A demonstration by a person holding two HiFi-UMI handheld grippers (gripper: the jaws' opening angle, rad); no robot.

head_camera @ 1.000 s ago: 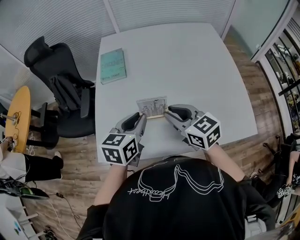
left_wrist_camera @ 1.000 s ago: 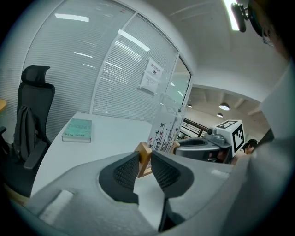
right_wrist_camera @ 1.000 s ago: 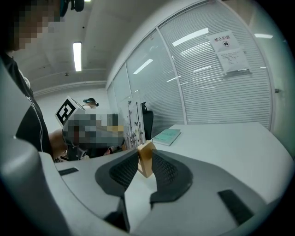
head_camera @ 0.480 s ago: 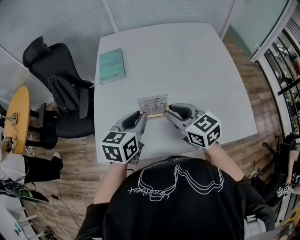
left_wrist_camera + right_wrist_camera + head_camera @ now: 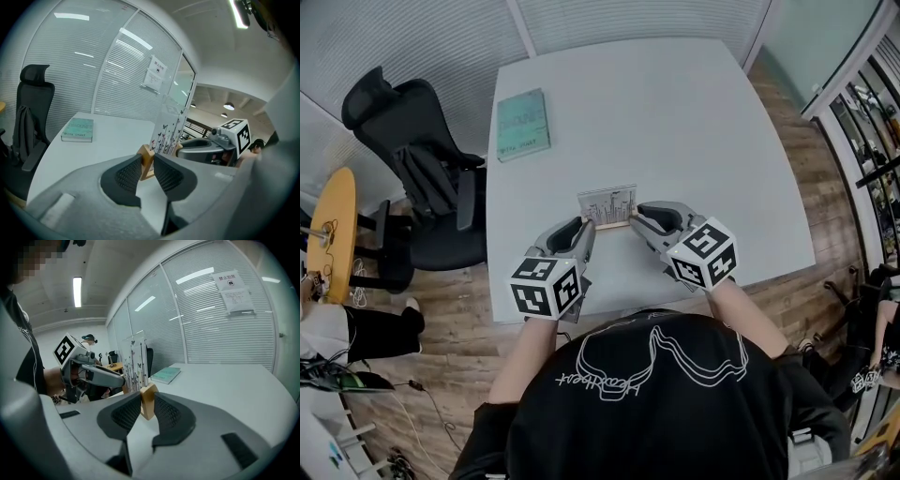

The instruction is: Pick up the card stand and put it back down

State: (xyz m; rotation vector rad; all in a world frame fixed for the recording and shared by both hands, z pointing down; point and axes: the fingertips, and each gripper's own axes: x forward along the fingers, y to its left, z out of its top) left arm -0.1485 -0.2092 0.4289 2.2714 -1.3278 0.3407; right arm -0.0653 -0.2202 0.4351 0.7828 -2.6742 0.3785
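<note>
The card stand [image 5: 607,206] is a clear printed card upright in a wooden base, standing near the front of the white table [image 5: 694,122]. My left gripper [image 5: 584,228] is at its left end. In the left gripper view the pads close on the wooden end [image 5: 147,161]. My right gripper [image 5: 636,214] is at the stand's right end, and in the right gripper view its pads press on the wooden block [image 5: 148,401]. Whether the base rests on the table or hangs just above it, I cannot tell.
A teal book [image 5: 522,124] lies at the table's far left. A black office chair [image 5: 417,169] stands left of the table, with a small yellow round table [image 5: 333,234] beyond it. Glass walls with blinds close the far side.
Both grippers stay on the ends of the stand's base. The whole head view has shifted slightly, and nothing else has visibly moved.
</note>
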